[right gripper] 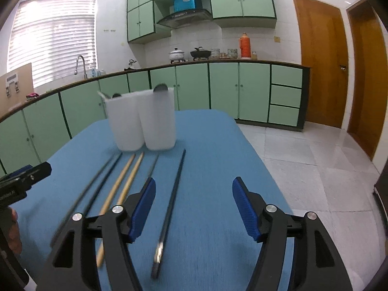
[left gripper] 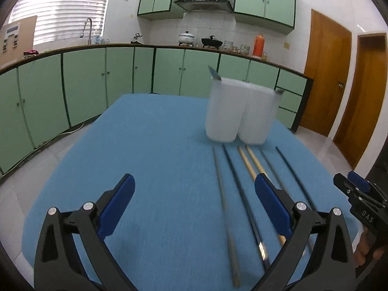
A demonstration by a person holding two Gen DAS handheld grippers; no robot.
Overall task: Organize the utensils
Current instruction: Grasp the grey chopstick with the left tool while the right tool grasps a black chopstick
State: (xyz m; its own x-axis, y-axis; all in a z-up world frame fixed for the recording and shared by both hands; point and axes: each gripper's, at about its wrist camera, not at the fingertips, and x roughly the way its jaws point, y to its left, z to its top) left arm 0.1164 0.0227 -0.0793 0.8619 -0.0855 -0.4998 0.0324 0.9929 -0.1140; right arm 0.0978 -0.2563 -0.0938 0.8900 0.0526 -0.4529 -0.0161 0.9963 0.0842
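Several chopsticks lie side by side on the blue table mat [left gripper: 155,145]: dark ones [left gripper: 232,172] and a wooden pair [left gripper: 249,163]. In the right wrist view the wooden pair [right gripper: 126,181] and a dark chopstick [right gripper: 173,194] show too. Two white translucent cups [left gripper: 240,111] stand touching behind them, with utensil tips poking out; they also show in the right wrist view [right gripper: 143,121]. My left gripper [left gripper: 194,206] is open above the mat, its right finger over the chopsticks. My right gripper [right gripper: 194,208] is open, with the dark chopstick between its fingers below.
The mat's edge [right gripper: 254,150] drops to a tiled floor [right gripper: 315,169] on the right. Green kitchen cabinets [left gripper: 97,84] and a counter run behind. Wooden doors [right gripper: 320,58] stand at the far right. The right gripper [left gripper: 359,194] appears at the left wrist view's right edge.
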